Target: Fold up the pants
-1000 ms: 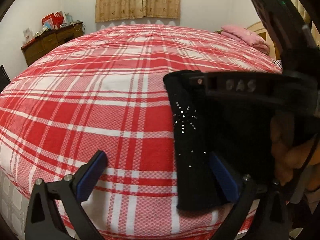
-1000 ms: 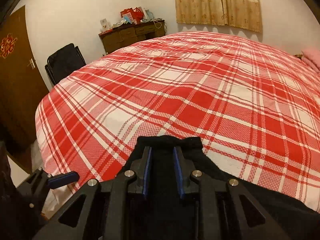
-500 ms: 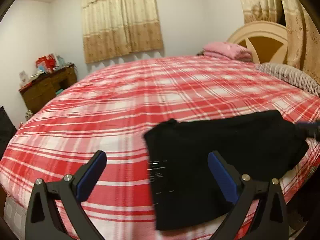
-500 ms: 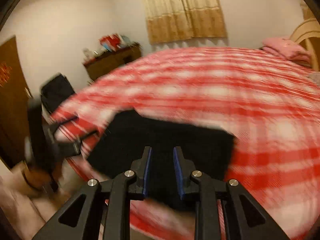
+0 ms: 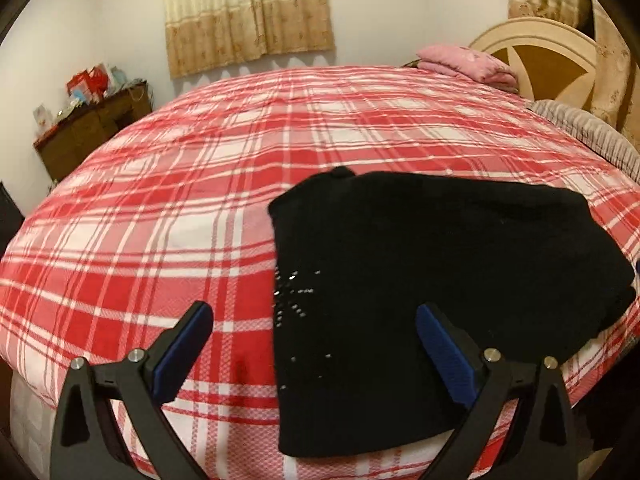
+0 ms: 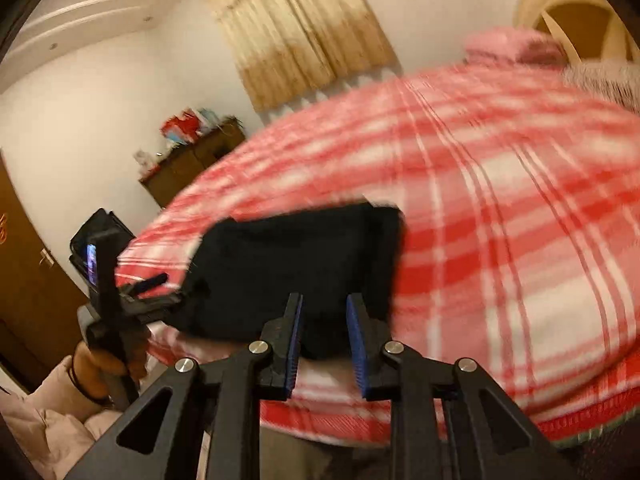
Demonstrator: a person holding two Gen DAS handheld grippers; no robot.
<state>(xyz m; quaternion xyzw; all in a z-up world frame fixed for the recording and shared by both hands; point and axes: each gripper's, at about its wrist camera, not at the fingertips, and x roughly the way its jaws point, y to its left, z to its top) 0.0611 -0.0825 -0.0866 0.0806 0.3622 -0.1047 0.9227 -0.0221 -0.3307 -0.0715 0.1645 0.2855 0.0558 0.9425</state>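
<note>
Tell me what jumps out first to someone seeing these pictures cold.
The black pants, folded into a compact block, lie near the front edge of the red-and-white plaid bedspread that fills both views. The left gripper hangs wide open above them. A pink folded blanket sits by the cream headboard at the far right.

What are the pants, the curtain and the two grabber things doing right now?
Black pants: folded, lying flat on the bed, held by nothing.
Left hand-held gripper: jaws wide open, empty.
Right hand-held gripper: jaws slightly apart, nothing between them.
Curtain: drawn shut.
Pink blanket: folded by the headboard.
</note>
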